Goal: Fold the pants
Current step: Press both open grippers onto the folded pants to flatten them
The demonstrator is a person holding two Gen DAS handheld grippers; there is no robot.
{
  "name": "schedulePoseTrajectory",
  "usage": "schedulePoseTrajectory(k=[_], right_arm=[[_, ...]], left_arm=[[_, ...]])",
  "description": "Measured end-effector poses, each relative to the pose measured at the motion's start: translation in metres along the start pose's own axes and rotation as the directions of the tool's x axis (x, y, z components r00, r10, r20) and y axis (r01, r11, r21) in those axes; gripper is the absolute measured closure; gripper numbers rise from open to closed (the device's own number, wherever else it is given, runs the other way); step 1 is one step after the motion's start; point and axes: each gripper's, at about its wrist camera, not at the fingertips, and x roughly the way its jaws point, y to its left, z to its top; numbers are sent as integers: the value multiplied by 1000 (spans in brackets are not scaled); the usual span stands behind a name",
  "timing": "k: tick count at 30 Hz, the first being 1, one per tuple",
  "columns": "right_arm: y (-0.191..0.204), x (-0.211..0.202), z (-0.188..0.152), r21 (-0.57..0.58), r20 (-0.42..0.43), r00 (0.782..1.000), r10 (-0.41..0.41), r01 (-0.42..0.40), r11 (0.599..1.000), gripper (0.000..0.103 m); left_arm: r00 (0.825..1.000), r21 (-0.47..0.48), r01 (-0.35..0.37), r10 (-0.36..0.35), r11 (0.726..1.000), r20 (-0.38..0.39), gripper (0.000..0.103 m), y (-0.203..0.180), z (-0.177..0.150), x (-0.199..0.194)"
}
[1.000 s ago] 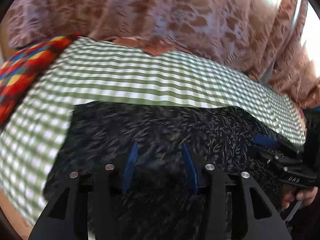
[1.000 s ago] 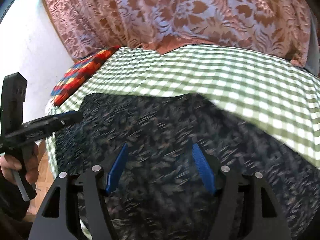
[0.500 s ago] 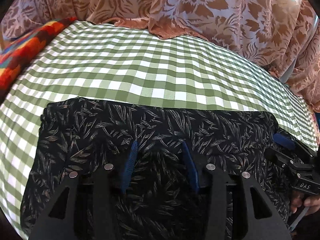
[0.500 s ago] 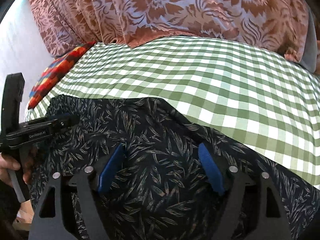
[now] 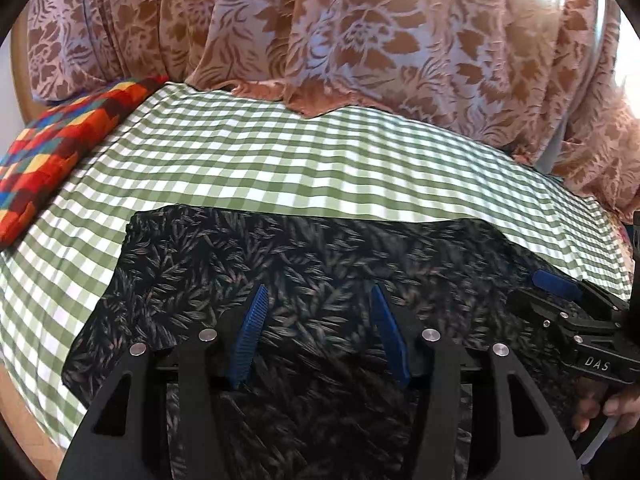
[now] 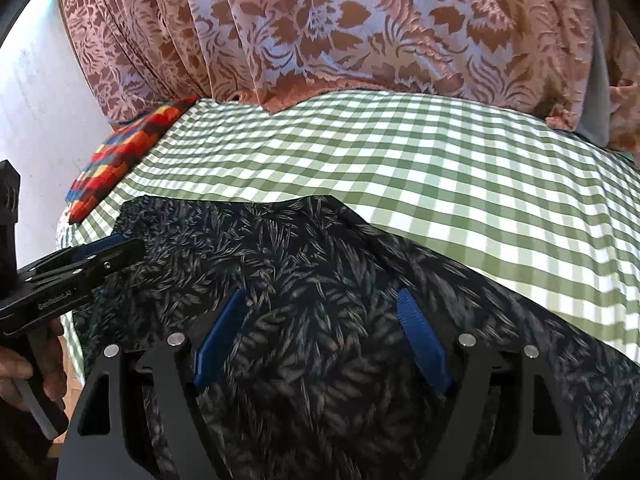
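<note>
Black pants with a pale leaf print [image 5: 304,264] lie spread on the green-and-white checked cloth [image 5: 280,160], also in the right wrist view [image 6: 304,264]. My left gripper [image 5: 318,292] is open just above the fabric near its front edge, nothing between its blue pads. My right gripper [image 6: 320,296] is open over the pants further right, also empty. Each gripper shows in the other's view: the right gripper at the right edge [image 5: 560,286], the left gripper at the left edge [image 6: 100,252].
A multicoloured patchwork cushion [image 5: 52,152] lies at the far left of the checked cloth [image 6: 440,168]. A pink floral curtain [image 5: 360,32] hangs behind. The cloth's front left edge drops to a wooden floor [image 5: 24,412].
Both views have pulled back and tilted up slightly, so the pants sit lower in view. Both grippers stay open and empty.
</note>
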Motion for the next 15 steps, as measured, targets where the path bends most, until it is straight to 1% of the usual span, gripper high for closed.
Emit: schedulePoseTrajectory(k=[2,6,8,10,15], right_arm=[[-6,-13,-4,15,12,1000,-5,5,1000,25],[-25,-35,-12,56,28,999,-39,37,998,26],[-36,-44,-17,79,30,998,-63,60,995,30],[-51,-55,-24,108,30,996,-88,84,991,31],[-95,-83,-43,192,24,984,-178,170,966,32]], left_arm=[[1000,5,6,-6,1000,7,42,-4,-1,-4],[1000,22,25,-25,999,13,42,-16,-3,-8],[999,28,32,-33,999,11,42,-20,-4,-8],[999,39,43,-43,998,7,42,-26,-5,-7],[998,83,69,-69,994,-3,42,-46,-7,-4]])
